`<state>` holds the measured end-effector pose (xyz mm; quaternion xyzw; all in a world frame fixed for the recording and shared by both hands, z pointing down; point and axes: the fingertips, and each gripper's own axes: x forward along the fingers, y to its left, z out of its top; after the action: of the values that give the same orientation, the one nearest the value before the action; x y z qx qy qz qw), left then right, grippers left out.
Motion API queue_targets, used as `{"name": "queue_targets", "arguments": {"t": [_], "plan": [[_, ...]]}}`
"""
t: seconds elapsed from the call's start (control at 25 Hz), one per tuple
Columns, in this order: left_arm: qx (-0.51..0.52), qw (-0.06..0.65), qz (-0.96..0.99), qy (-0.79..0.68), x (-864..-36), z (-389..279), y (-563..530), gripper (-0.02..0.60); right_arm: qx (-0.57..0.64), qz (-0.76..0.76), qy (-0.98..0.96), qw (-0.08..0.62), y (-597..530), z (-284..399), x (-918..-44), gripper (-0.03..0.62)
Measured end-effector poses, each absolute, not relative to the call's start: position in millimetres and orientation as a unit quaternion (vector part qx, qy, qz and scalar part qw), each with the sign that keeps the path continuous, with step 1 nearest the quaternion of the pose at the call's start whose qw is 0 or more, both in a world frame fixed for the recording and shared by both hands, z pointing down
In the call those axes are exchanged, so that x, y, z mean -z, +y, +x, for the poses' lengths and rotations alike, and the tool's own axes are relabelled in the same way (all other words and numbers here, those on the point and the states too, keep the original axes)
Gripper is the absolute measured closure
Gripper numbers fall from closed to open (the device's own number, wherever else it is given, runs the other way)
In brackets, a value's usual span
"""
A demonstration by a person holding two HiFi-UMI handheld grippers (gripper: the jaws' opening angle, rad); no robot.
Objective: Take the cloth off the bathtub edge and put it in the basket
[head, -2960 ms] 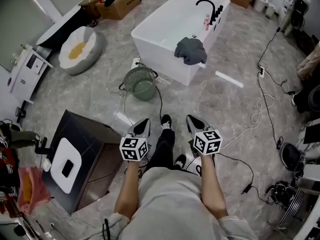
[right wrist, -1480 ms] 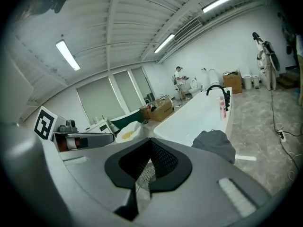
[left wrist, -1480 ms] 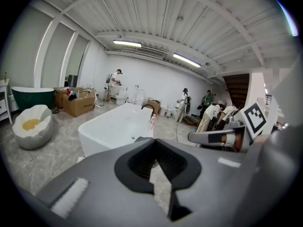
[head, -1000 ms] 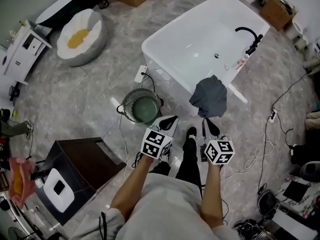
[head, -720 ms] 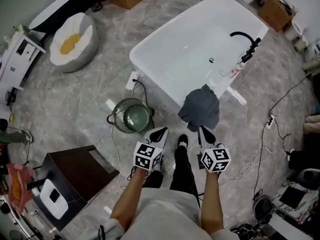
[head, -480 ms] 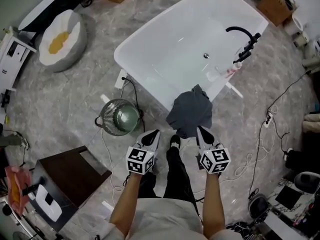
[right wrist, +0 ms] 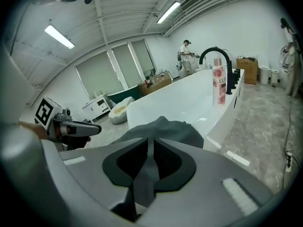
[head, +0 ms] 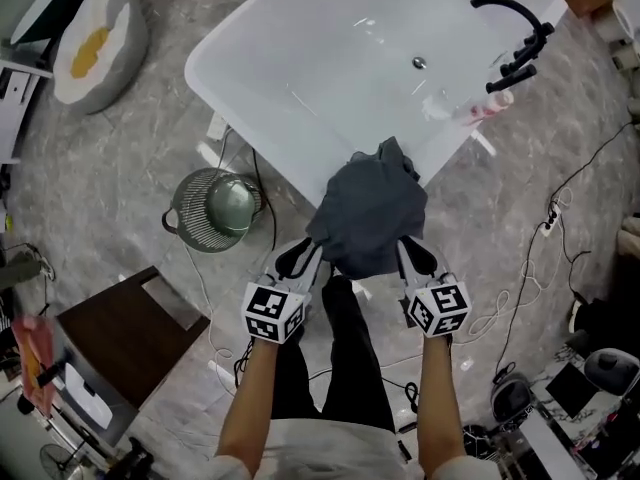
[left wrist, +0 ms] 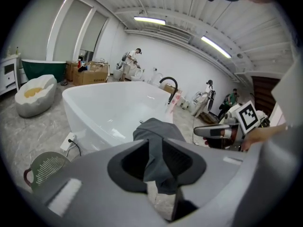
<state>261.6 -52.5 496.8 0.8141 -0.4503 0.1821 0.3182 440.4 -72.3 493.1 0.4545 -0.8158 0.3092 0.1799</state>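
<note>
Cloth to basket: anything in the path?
Nothing visible blocks it. The cloth hangs over the bathtub edge, and the mesh basket stands on the floor to its left in the head view, top open. Only a black cable lies on the floor between them, likely too low to matter.

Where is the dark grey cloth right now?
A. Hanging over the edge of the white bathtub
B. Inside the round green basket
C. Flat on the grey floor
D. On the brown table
A: the dark grey cloth is draped over the rim of the white bathtub, and the round green wire basket on the floor beside it holds no cloth.
</note>
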Motion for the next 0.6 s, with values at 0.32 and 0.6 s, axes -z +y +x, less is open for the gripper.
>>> {"name": "queue_targets", "arguments": {"t": [0.32,0.6], "plan": [[-0.162,0.316,0.835,-0.419,-535.7,294.2,-84.5,0.195,-0.438,0.397,-0.794,0.143,-59.6,430.1,-558.5,0.086],[-0.151,0.359,0.838,-0.382,-576.3,310.4,-95.3,0.081,-0.467,0.422,-0.762,0.152,-68.3,425.7,-597.7,0.022]]}}
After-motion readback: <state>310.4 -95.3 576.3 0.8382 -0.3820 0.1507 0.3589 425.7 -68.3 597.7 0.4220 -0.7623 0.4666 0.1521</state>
